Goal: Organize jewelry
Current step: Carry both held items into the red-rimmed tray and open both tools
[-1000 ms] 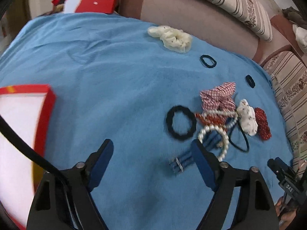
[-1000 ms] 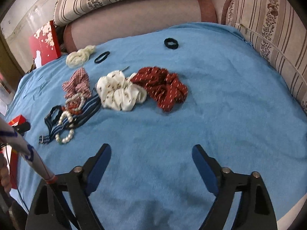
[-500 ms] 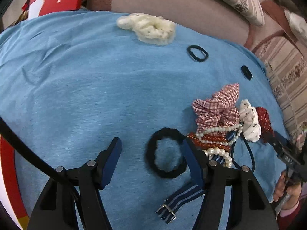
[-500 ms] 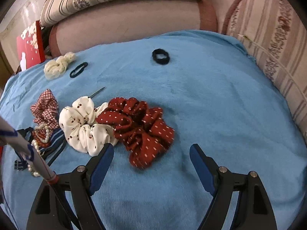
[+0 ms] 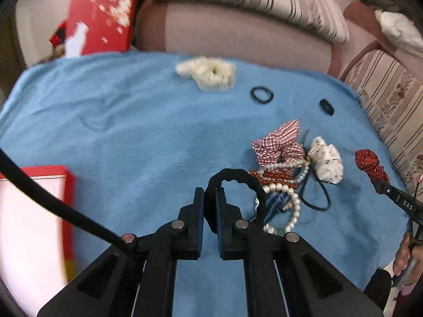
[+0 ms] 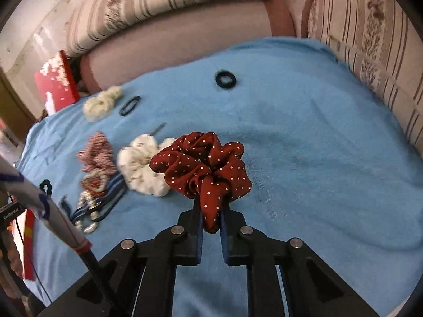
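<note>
Left gripper [image 5: 209, 208] low over blue cloth, fingers pressed nearly together, pinching near side of black fabric ring [image 5: 238, 185]. Right gripper [image 6: 210, 218] likewise closed, fingers clamped on lower fold of dark red dotted scrunchie [image 6: 203, 169]. Both point forward, roughly level, black linkages spread behind. Person's right hand [image 5: 404, 264] visible at edge of left wrist view, wrapped round handle.

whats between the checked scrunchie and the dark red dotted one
The white scrunchie lies between the checked scrunchie and the red scrunchie, clearest in the right wrist view.
</note>
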A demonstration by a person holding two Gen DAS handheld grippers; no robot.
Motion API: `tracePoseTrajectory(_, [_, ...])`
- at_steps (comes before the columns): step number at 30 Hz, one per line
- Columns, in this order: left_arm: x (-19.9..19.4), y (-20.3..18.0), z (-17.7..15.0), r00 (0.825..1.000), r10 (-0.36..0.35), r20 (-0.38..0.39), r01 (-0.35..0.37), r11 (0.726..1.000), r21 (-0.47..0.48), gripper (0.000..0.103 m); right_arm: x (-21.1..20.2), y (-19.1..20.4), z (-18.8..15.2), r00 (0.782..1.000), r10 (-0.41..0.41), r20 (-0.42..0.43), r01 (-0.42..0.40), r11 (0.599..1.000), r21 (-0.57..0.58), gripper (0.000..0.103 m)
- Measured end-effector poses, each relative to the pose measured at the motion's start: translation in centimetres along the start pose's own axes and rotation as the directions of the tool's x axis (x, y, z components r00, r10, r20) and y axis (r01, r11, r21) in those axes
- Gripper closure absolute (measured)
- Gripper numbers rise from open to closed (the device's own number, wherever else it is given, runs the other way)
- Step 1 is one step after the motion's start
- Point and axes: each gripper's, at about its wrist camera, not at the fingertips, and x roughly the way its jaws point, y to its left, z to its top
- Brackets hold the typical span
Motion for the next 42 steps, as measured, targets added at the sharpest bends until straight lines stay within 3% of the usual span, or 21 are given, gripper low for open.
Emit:
tracePoseTrajectory(6, [-7.0,4.2,-2.5,0.998,0.035,0.06,-0.03,0.997,-0.077,0.095,-4.3,4.9,-0.7,0.996,0.079,0.029,-0.076,0.992,-0.102,0.092])
tracePoseTrajectory(11, [-10.6,10.4,-4.8,0.987,0.139,0.082,-0.124,0.978,-0.169,0.095,-5.9,11.9,-1.8,0.982,0.188,0.003,-0.182,0.957,-0.225,0.092])
tracePoseTrajectory(17, [-12.3,17.8,-6.6,0.972,0.226,0.069,-0.199,0.94,-0.276,0.095,-4.9,23.3,-3.8,0.945,0.314,-0.094,-0.326,0.872,-0.364,0.092])
tracePoseTrajectory(22, [-11.3,22.1,-6.7,0.968,0.246,0.042,-0.219,0.919,-0.327,0.095,-2.5,32.2,-5.2,0.917,0.361,-0.168,-0.398,0.801,-0.448,0.092])
tracePoseTrajectory(29, [-8.2,27.4,-5.9,0.956,0.292,-0.004,-0.273,0.886,-0.374,0.095,3.7,40.7,-5.7,0.896,0.351,-0.273,-0.442,0.765,-0.469,0.091])
tracePoseTrajectory(33, [-6.4,29.7,-5.4,0.953,0.303,-0.029,-0.289,0.871,-0.397,0.095,7.5,43.8,-6.4,0.903,0.294,-0.313,-0.42,0.759,-0.497,0.091])
tracePoseTrajectory(39, [-4.4,31.2,-5.2,0.953,0.298,-0.055,-0.294,0.864,-0.408,0.095,10.6,45.2,-6.9,0.906,0.254,-0.34,-0.402,0.767,-0.499,0.088])
tracePoseTrajectory(42, [-4.2,31.2,-5.2,0.953,0.299,-0.053,-0.294,0.862,-0.413,0.092,10.9,45.2,-7.0,0.905,0.254,-0.34,-0.403,0.766,-0.501,0.081])
